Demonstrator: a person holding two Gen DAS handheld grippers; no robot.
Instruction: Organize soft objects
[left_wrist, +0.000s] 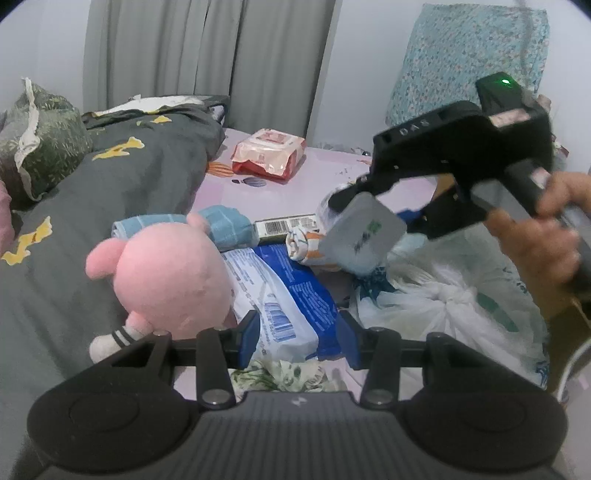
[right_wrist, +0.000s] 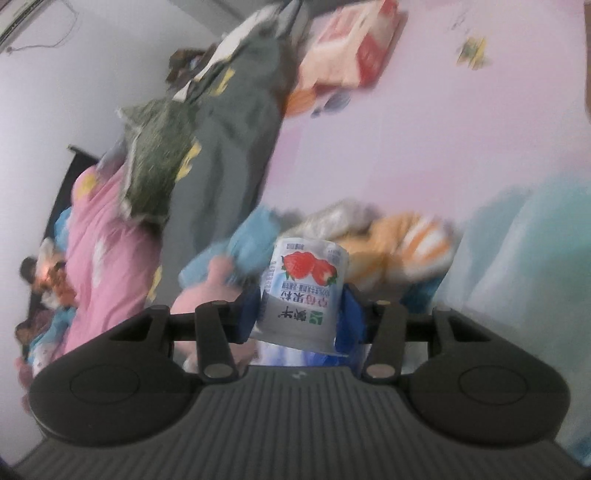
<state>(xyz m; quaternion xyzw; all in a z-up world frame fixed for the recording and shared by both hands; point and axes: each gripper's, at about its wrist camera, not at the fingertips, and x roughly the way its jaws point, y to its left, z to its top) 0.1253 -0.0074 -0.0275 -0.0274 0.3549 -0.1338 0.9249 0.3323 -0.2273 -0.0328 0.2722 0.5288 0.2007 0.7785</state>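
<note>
In the left wrist view my left gripper (left_wrist: 297, 341) is shut on the near end of a blue and white plastic packet (left_wrist: 280, 295) lying on the bed. A pink plush toy (left_wrist: 170, 273) lies just left of it, against the grey duvet. Behind are a rolled blue towel (left_wrist: 225, 225) and an orange-striped cloth roll (left_wrist: 306, 249). A hand holds my right gripper (left_wrist: 384, 218) at the upper right, shut on a strawberry yoghurt cup (left_wrist: 360, 230) raised above the pile. In the blurred right wrist view the yoghurt cup (right_wrist: 304, 291) sits pinched between that right gripper's (right_wrist: 301, 317) blue pads.
A grey duvet with yellow shapes (left_wrist: 110, 192) covers the bed's left side. A red and pink wipes pack (left_wrist: 269, 155) lies farther back on the pink sheet (left_wrist: 332, 173). A knotted white plastic bag (left_wrist: 443, 302) sits at the right, a barcoded box (left_wrist: 288, 225) behind the packet, floral cloth (left_wrist: 284, 373) under my left fingers.
</note>
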